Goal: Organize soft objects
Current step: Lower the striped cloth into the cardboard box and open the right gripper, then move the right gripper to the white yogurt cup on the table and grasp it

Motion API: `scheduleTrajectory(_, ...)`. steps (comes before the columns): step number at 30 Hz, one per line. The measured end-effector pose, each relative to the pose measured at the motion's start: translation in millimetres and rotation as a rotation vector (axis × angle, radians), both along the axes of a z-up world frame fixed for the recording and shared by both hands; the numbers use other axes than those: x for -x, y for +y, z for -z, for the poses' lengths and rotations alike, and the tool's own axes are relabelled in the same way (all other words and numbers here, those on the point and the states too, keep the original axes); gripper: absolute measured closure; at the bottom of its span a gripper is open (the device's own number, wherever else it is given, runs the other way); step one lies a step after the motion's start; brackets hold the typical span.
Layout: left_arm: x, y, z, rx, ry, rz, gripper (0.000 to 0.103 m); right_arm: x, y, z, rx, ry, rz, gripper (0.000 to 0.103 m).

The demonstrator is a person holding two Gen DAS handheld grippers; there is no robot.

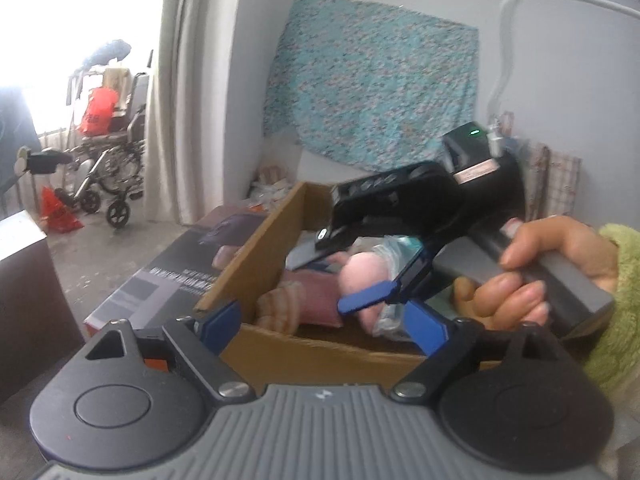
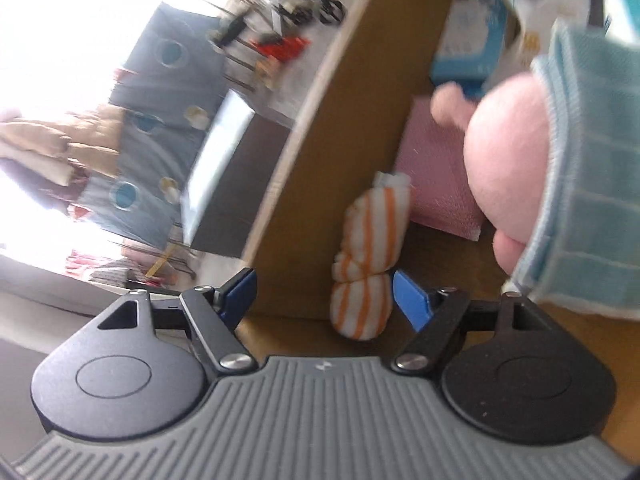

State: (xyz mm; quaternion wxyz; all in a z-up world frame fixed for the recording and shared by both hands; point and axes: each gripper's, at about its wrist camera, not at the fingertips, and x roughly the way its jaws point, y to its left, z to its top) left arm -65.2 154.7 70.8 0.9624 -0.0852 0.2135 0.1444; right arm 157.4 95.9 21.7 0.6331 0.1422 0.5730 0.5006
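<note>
Two grippers over one cardboard box (image 1: 256,256), brown, open-topped, resting on a dark printed carton (image 1: 160,280). Behind, on the wall, a turquoise patterned cloth (image 1: 372,92); far left by the bright window, a wheelchair (image 1: 108,160) loaded with an orange bag.

Inside the box, seen from the right wrist: pink plush toy (image 2: 504,164), round-bodied, wrapped on one side by a light blue towel (image 2: 588,184), lying against a flat pink pad (image 2: 436,172); beyond, blue-and-white packets (image 2: 468,40) toward the far end; smallest, an orange-striped white sock bundle (image 2: 368,268) on the box floor near the side wall.

Right gripper (image 1: 348,272) reaching down into the box, held by a hand (image 1: 532,272) in a fuzzy green sleeve, jaws spread and released, blue pads either side of the plush toy without pressing it. Left gripper (image 1: 320,320) at the near box edge, jaws wide apart, empty, nothing gripped.
</note>
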Motion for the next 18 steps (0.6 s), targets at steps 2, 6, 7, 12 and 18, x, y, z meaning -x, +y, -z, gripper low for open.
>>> scheduleTrajectory(2, 1, -11, -7, -0.002, -0.022, 0.031, 0.01, 7, -32, -18, -0.082, -0.031, 0.018, 0.024)
scheduleTrajectory(6, 1, -41, -21, -0.014, -0.091, 0.143, 0.004, 20, -124, -49, -0.218, -0.088, 0.102, 0.022)
scheduleTrajectory(7, -1, -52, -24, -0.018, -0.101, 0.191, 0.004, 23, -149, -56, -0.238, -0.113, 0.133, 0.022)
scheduleTrajectory(12, -19, -115, -25, -0.049, -0.088, 0.424, 0.004, 48, -294, -77, -0.243, -0.291, 0.372, 0.018)
scheduleTrajectory(18, -55, -200, 0, -0.056, 0.007, 0.694, 0.004, 76, -417, -67, -0.15, -0.394, 0.637, 0.017)
